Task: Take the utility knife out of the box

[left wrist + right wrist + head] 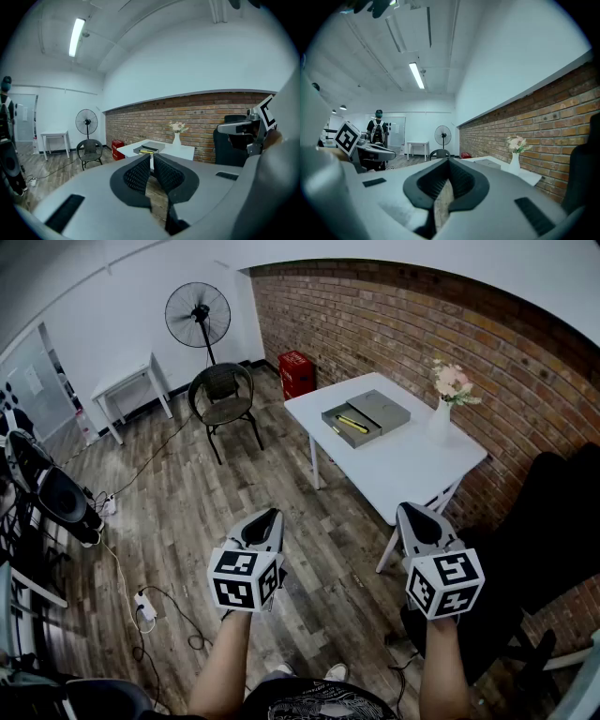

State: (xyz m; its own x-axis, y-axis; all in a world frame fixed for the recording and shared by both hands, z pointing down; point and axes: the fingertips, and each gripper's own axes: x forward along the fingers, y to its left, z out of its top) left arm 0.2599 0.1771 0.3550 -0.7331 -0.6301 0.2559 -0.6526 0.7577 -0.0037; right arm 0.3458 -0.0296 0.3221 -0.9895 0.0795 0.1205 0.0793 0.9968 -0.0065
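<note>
An open grey box (366, 415) lies on the white table (403, 470) by the brick wall, with a yellow utility knife (352, 424) inside it. Both grippers hang in the air well short of the table, pointing toward it. My left gripper (271, 515) is shut and holds nothing. My right gripper (413, 511) also looks shut and empty. In the left gripper view the box (149, 147) and the knife (146, 151) show just above the closed left gripper (151, 157). Past the right gripper (449, 161), the right gripper view shows the box (487, 163) small and far off.
A white vase of flowers (441, 416) stands on the table's right side. A black chair (223, 395), a standing fan (199, 315), a red crate (297, 373) and a small white table (131, 381) stand beyond. A dark office chair (553, 521) is at the right; cables and a power strip (145, 607) lie at the left.
</note>
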